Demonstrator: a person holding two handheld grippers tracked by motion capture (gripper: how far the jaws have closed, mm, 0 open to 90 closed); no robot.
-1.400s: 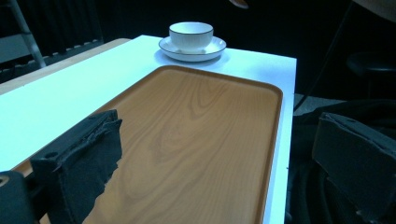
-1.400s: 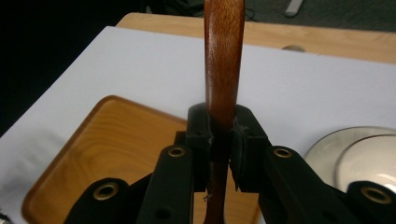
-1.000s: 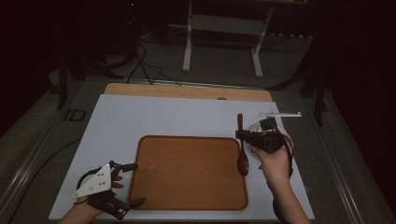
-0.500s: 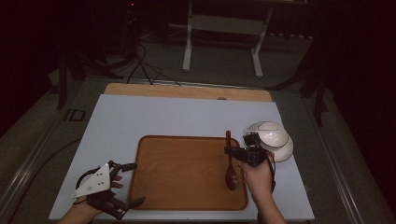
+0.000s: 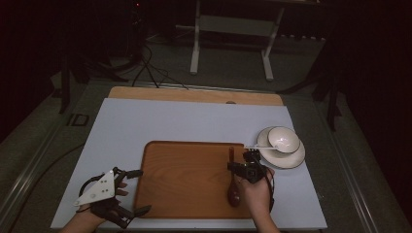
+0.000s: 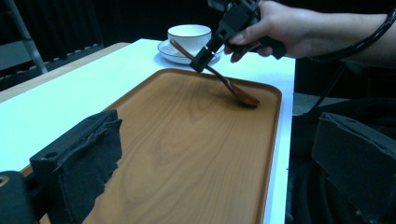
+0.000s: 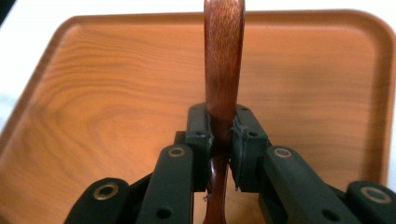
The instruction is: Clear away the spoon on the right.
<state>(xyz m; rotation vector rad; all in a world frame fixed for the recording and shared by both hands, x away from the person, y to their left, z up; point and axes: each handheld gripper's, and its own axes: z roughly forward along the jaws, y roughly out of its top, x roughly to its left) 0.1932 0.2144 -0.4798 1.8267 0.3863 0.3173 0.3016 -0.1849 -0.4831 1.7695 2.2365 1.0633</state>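
Your right hand-held gripper [image 5: 241,168] clamps the dark wooden spoon [image 5: 233,187] over the brown wooden tray's [image 5: 187,179] right edge; your left hand-held gripper [image 5: 138,191] rests wide open.

High view overhead, claw views low, close, sharing tray [image 5: 187,179].

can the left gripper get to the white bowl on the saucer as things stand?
Probably not easily: the left gripper sits across the brown wooden tray from the white bowl, with the right gripper and wooden spoon between.
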